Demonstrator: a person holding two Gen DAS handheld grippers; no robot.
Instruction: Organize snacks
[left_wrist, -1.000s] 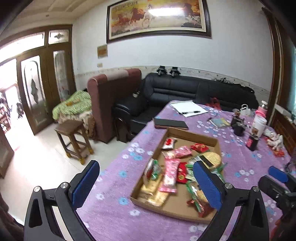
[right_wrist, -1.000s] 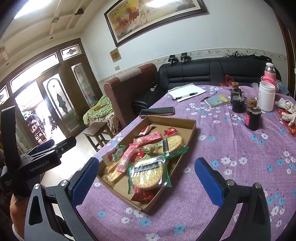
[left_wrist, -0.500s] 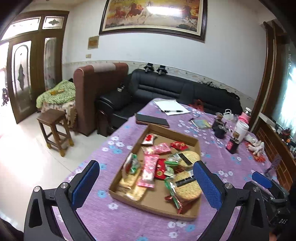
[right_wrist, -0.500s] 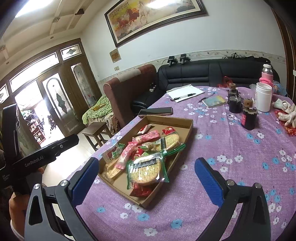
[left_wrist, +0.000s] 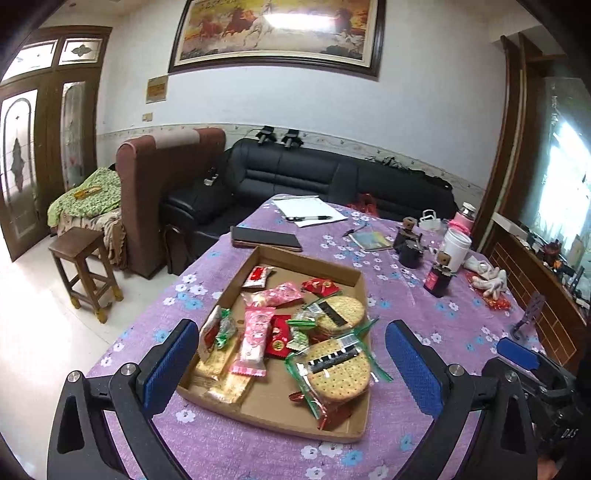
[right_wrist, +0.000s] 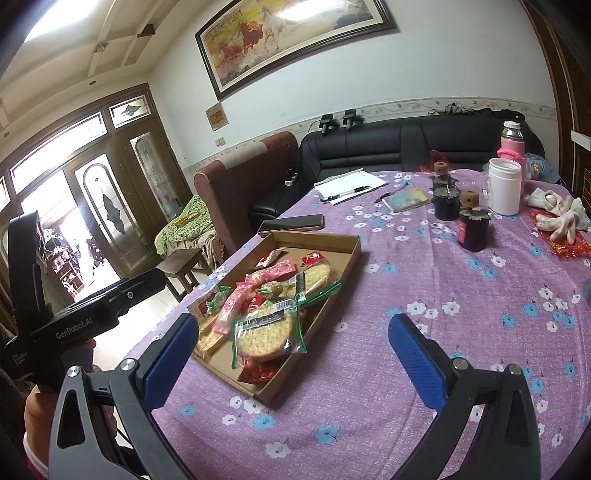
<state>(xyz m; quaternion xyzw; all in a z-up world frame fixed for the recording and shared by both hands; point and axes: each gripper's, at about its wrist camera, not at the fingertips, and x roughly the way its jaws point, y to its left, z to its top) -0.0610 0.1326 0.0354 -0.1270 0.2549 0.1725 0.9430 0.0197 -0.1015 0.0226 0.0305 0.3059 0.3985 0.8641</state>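
Note:
A shallow cardboard tray (left_wrist: 273, 412) (right_wrist: 345, 261) lies on the purple flowered tablecloth and holds several snack packets. They include two round cracker packs (left_wrist: 338, 365) (right_wrist: 266, 331), pink candy bags (left_wrist: 255, 334) (right_wrist: 236, 302) and small red packets (left_wrist: 319, 285). My left gripper (left_wrist: 290, 363) is open and empty, hovering above the tray's near end. My right gripper (right_wrist: 293, 356) is open and empty, above the tray's near right corner. The left tool's body (right_wrist: 85, 314) shows at the left of the right wrist view.
Beyond the tray lie a dark tablet (left_wrist: 264, 238), papers with a pen (left_wrist: 308, 214) and a small book (left_wrist: 371, 240). Dark jars (right_wrist: 472, 230), a white cup (right_wrist: 504, 190) and a pink flask (right_wrist: 512, 142) stand at the far right. White gloves (right_wrist: 559, 212) lie by them.
The left gripper has swung right and moved closer over the tray. The right gripper has drifted slightly back. Both stay open.

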